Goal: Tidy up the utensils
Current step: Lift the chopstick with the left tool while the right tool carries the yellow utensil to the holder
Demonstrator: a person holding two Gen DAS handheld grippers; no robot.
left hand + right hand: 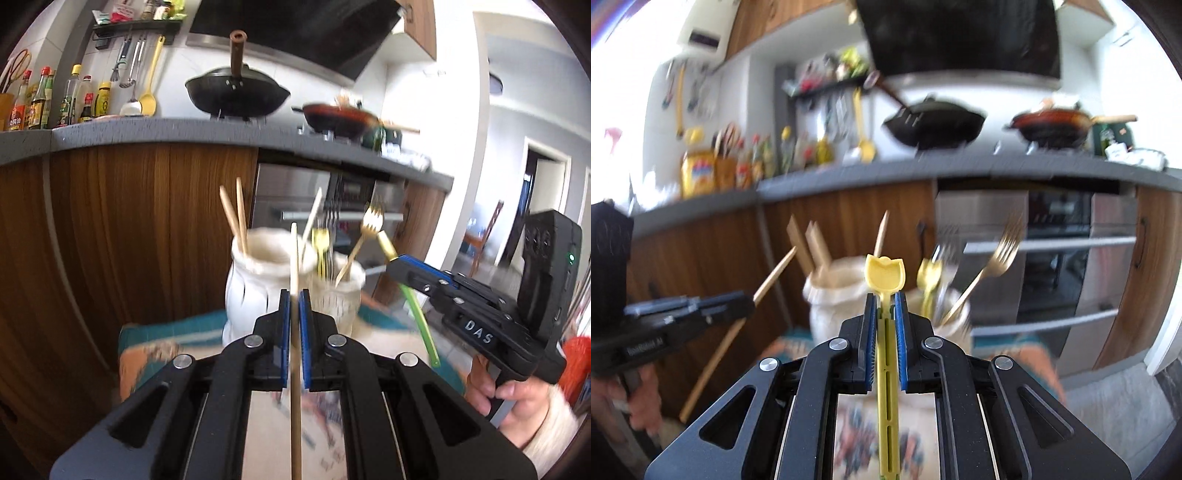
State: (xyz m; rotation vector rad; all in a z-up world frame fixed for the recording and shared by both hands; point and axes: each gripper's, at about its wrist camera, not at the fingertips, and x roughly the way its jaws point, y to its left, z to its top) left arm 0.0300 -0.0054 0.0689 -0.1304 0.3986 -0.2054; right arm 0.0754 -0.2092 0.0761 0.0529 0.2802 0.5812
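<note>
A kitchen scene, blurred in places. The left gripper is clamped on a wooden chopstick, which stands nearly upright between its blue pads. The right gripper is clamped on a yellow-green plastic utensil, its pale yellow tulip-shaped end poking up above the pads.

Just behind both grippers stands a white jar holding more chopsticks. Touching or just beside the jar, on its right, is a glass cup holding gold forks. Both containers sit on a patterned cloth with teal edges.

Behind the jar runs a grey counter carrying a black wok, a red pan and sauce bottles. A hand holds the right gripper's handle.
</note>
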